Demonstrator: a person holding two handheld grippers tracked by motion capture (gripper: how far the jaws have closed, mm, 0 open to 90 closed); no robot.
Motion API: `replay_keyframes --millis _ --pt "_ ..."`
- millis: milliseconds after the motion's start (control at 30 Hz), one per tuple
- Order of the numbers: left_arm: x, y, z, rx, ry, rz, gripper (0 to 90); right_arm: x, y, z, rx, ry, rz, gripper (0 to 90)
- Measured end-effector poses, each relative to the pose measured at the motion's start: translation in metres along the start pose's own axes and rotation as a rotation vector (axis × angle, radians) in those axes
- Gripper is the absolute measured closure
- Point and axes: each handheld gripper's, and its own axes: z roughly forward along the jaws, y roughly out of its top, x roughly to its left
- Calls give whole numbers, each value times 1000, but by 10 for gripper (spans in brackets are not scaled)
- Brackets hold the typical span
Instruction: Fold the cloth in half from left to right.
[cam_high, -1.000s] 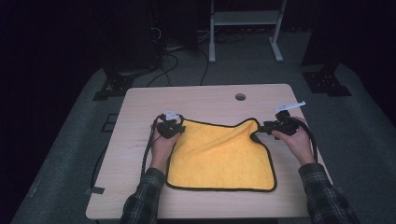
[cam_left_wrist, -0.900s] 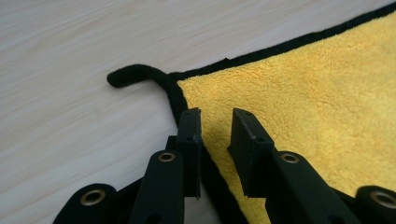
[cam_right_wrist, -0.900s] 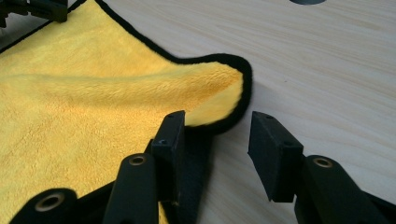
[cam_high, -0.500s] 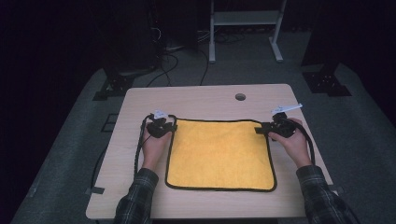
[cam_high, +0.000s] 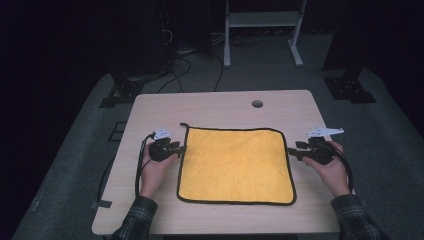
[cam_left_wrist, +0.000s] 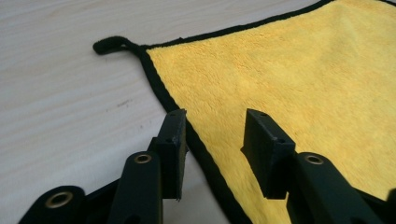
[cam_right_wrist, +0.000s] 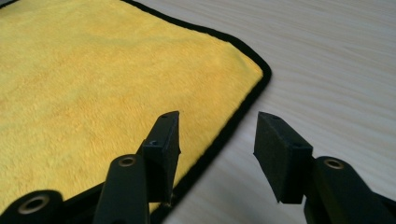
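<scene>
yellow cloth (cam_high: 235, 165) lies flat on the table (cam_high: 220, 107); left tongs (cam_high: 177, 148) at 9 o'clock and right tongs (cam_high: 292, 151) at 3 have just been opening, gripping nothing; the left gripper view reveals the cloth's corner loop (cam_left_wrist: 112, 45).

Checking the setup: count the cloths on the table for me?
1: a yellow cloth lying flat mid-table, between the left gripper and right gripper.

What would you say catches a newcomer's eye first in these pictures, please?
The bright yellow cloth with black edging, spread flat in the middle of the pale wooden table. Next, the left gripper and right gripper, one at each side edge of it, fingers open.
</scene>
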Motion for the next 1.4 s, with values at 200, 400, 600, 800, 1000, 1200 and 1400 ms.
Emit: replay_keyframes --millis 200,400,600,800,1000,1200,1400 --pt "-11 -19 -7 27 -8 6 547 1 -25 -15 -7 -52 20 478" --pt "-20 -27 -5 48 -30 22 537 5 -44 -19 26 -82 12 456" --pt "-27 -29 3 74 -20 55 582 6 -48 -13 61 -98 -12 450" --pt "-25 -30 5 57 30 44 622 5 -50 -12 70 -100 -7 450" --pt "-20 -30 10 34 36 18 583 4 -51 -10 82 -101 -8 451" --pt "-21 -30 12 22 27 4 726 2 -52 -8 95 -102 -6 449" --pt "-18 -29 13 20 2 -30 845 1 -52 -8 98 -98 -4 440"
